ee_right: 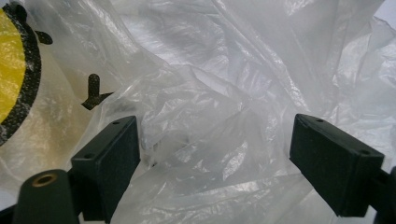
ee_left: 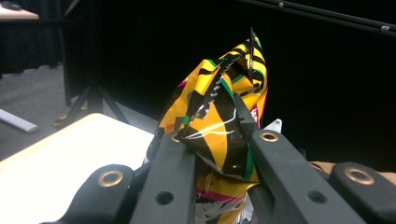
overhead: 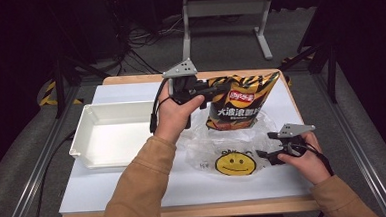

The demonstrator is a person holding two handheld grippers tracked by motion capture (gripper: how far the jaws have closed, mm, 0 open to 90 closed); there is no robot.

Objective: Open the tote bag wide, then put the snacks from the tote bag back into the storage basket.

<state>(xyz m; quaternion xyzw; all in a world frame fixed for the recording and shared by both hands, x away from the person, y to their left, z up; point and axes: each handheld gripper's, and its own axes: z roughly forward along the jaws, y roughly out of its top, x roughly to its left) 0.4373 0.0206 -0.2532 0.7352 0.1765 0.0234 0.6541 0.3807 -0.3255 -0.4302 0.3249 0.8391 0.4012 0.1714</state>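
Observation:
A yellow and black striped chip bag [overhead: 241, 103] hangs in the air above the back of the table. My left gripper [overhead: 214, 90] is shut on its upper left corner. In the left gripper view the crumpled bag [ee_left: 219, 116] is pinched between both black jaws of the left gripper [ee_left: 222, 136]. Below it a clear plastic bag [overhead: 223, 144] with a yellow smiley face [overhead: 235, 164] lies on the white board. My right gripper [overhead: 264, 155] stands open at that bag's right edge. In the right gripper view its jaws [ee_right: 219, 156] are spread wide, with the plastic film [ee_right: 210, 93] bulging between them, apart from the pads.
A white rectangular tray [overhead: 82, 139] sits on the left half of the table. The white board [overhead: 135, 189] covers the wooden tabletop. Metal rails run along both sides, and a grey stand is on the floor behind.

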